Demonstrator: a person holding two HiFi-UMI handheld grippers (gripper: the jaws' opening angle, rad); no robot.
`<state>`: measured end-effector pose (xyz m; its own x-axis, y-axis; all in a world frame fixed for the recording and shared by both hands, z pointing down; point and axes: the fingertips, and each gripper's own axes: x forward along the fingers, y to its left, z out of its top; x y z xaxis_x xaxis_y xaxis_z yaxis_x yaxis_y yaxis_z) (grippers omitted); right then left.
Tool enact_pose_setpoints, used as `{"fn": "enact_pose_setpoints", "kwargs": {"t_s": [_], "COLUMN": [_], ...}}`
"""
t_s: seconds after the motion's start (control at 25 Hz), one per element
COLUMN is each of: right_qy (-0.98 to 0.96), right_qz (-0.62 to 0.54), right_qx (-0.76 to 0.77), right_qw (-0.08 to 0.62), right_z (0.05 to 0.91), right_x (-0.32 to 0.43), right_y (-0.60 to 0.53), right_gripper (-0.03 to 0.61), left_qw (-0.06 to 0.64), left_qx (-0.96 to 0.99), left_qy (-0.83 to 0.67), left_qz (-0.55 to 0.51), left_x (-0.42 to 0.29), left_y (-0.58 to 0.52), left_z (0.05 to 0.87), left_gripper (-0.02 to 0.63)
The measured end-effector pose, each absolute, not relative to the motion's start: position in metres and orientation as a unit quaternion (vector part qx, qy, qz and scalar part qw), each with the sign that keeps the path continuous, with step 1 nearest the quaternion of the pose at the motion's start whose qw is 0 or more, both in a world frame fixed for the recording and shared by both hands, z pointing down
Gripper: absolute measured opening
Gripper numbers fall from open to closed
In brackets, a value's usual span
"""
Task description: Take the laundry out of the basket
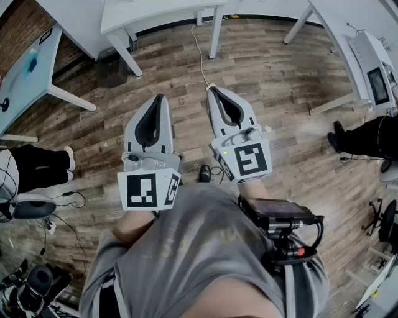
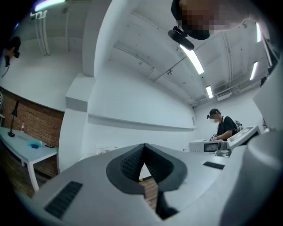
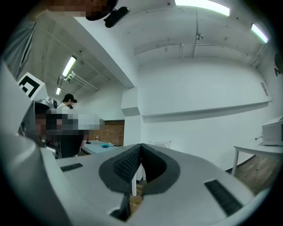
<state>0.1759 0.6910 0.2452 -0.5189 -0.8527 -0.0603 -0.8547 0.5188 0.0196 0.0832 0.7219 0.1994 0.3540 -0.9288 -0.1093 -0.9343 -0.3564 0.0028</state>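
Well, left gripper [image 1: 160, 98] and right gripper [image 1: 212, 90] hang side by side over the wood floor [image 1: 280, 81], the 2 jaw pairs pressed together and empty, tips toward a white table [image 1: 155, 12].

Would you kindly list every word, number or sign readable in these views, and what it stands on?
No text can be read.
The left gripper and right gripper carry only black square patterns, no letters.
The white machine's screen is too small to read.
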Motion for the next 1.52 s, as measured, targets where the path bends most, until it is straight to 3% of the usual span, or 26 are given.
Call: {"fn": "enact_pose_setpoints", "kwargs": {"t_s": [0.24, 0.72, 1.52], "right_qy": [0.871, 0.871, 0.871], "right_qz": [0.021, -0.027, 0.007], "right_qx": [-0.491, -0.490, -0.491], "right_qw": [0.021, 0.022, 0.024], "right_z": [0.253, 0.278, 0.255], "right_x": [0.200, 0.184, 0.096], "right_y": [0.677, 0.630, 0.476], "right_gripper": [0.006, 0.006, 0.006], "left_qw": [0.027, -0.008, 0.014], "left_qx": [-0.820, -0.813, -0.832], "left_qy": [0.570, 0.581, 0.549], "left_qz": [0.042, 0.026, 0.081], "left_x": [0.104, 0.072, -0.006], "left_y": [0.712, 0.667, 0.507], "left_z": [0.206, 0.232, 0.210], "left_gripper": [0.008, 0.008, 0.008]}}
